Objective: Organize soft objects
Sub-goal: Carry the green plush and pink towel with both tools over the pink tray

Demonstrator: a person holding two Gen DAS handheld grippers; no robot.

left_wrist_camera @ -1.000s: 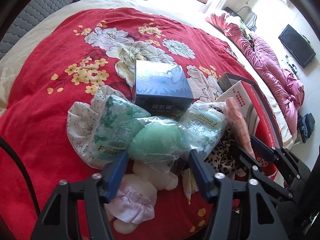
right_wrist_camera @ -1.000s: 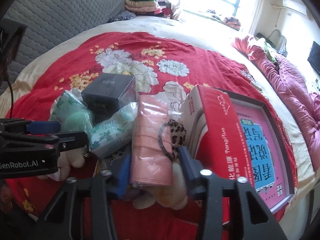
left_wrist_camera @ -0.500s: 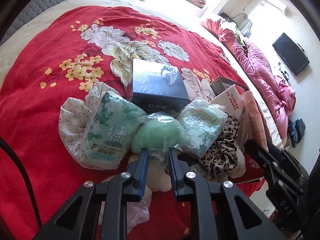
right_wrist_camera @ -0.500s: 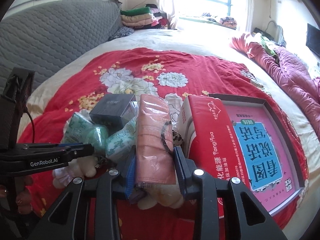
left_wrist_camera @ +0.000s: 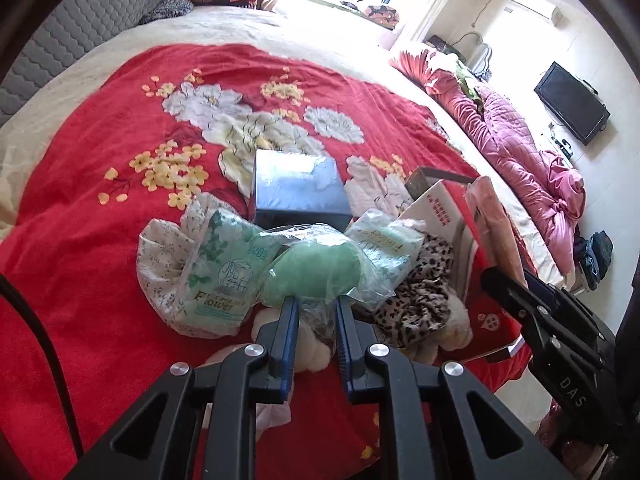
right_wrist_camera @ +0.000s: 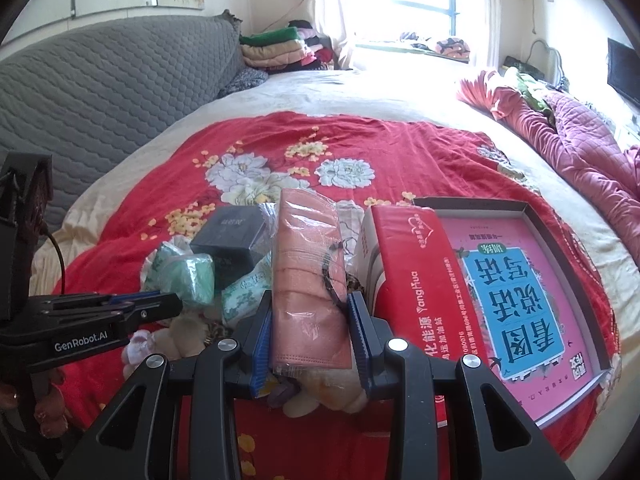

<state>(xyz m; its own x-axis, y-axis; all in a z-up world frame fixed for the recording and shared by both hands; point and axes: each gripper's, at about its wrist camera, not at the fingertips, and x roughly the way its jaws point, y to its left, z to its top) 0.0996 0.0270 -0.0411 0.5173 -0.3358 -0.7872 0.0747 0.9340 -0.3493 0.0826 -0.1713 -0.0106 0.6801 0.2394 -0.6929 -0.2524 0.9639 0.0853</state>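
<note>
A green soft item in a clear plastic bag [left_wrist_camera: 316, 272] lies on a pile on the red floral bedspread [left_wrist_camera: 100, 200]. My left gripper [left_wrist_camera: 316, 304] is closing its jaws, and its blue pads pinch the bag's near end. My right gripper [right_wrist_camera: 310, 304] is shut on a pink cloth pack in clear wrap [right_wrist_camera: 308, 264], holding it upright above the pile. Around the green item lie two green tissue packs [left_wrist_camera: 228, 276] [left_wrist_camera: 384, 248], a leopard-print cloth [left_wrist_camera: 424, 296], a white floral cloth [left_wrist_camera: 160, 256] and a cream plush toy [left_wrist_camera: 316, 348] under the left fingers.
A dark blue box [left_wrist_camera: 298, 192] stands behind the pile. At the right lie a red carton [right_wrist_camera: 412, 280] and an open tray holding a pink book [right_wrist_camera: 520, 280]. A pink quilt [right_wrist_camera: 580, 148] runs along the bed's right side, and a grey padded headboard [right_wrist_camera: 100, 92] stands at the left.
The left jaws went from wide open to pinched on the green item's bag. Both grippers rose a little, and the pink pack came up with the right one.
</note>
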